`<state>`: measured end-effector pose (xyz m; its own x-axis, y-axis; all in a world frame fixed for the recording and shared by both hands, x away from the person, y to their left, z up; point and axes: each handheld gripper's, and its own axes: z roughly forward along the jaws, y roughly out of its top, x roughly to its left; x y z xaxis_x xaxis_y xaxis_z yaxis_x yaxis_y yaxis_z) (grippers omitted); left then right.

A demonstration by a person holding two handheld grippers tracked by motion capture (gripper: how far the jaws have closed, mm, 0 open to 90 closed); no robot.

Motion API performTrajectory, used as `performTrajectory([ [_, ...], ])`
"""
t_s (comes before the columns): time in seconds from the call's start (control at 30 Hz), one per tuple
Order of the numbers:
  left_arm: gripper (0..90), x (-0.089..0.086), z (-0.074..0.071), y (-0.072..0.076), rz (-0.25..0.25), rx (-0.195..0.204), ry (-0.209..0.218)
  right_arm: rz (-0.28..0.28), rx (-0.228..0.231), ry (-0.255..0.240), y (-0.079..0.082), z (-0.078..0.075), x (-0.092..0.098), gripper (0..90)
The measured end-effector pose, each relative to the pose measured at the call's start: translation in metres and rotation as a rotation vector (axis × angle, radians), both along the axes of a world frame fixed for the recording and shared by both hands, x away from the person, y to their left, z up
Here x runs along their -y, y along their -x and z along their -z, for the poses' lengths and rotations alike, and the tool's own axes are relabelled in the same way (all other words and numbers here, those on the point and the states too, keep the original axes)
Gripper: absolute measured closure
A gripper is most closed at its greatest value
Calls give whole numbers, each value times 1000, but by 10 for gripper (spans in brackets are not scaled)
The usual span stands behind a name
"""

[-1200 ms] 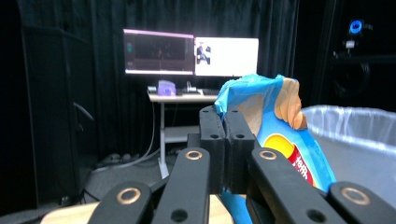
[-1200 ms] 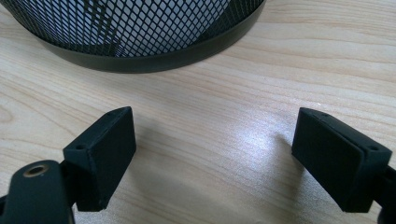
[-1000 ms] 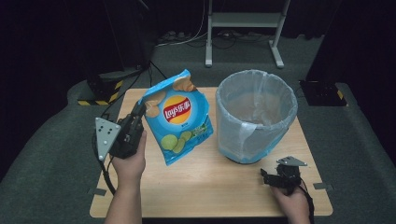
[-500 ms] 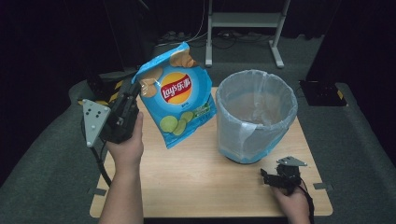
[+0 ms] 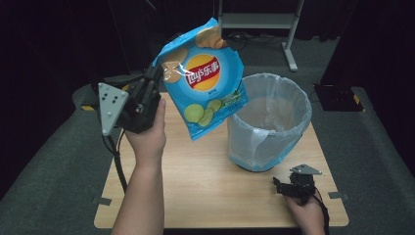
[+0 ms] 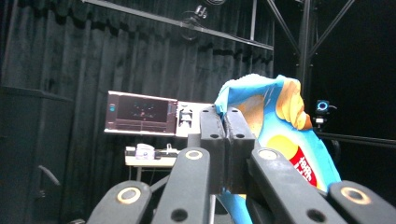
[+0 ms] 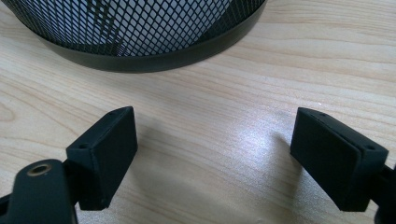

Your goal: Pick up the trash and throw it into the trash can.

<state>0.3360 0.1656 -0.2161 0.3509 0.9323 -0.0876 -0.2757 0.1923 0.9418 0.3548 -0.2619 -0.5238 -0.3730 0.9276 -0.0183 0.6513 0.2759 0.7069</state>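
A blue chip bag (image 5: 205, 83) with a red and yellow logo hangs in the air, its lower corner beside the left rim of the bin. My left gripper (image 5: 157, 74) is shut on the bag's upper left edge, held up by a hand. In the left gripper view the two jaws (image 6: 226, 126) press together on the crumpled edge of the bag (image 6: 280, 121). A mesh bin (image 5: 269, 122) lined with a clear plastic bag stands on the wooden table (image 5: 195, 191). My right gripper (image 5: 281, 186) rests low at the front right, open, nothing between its jaws (image 7: 215, 144), facing the bin's black base (image 7: 140, 51).
A metal stand (image 5: 259, 24) is on the floor behind the table. A dark flat object (image 5: 337, 98) lies on the grey floor at the right. Far off in the left gripper view, a lit monitor (image 6: 140, 114) sits before black curtains.
My left gripper has lifted the chip bag well above the table and carried it slightly back; the bag now hangs higher beside the bin. The right gripper has stayed put.
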Motion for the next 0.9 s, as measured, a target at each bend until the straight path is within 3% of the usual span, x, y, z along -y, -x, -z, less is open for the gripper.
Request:
performTrajectory([
  [0.3,880,38,-1,-25,38,-15,-9,0,0,0,0,0,0,146],
  [0.9,880,90,7,-52,78,-34,-13,0,1,0,1,0,0,147],
])
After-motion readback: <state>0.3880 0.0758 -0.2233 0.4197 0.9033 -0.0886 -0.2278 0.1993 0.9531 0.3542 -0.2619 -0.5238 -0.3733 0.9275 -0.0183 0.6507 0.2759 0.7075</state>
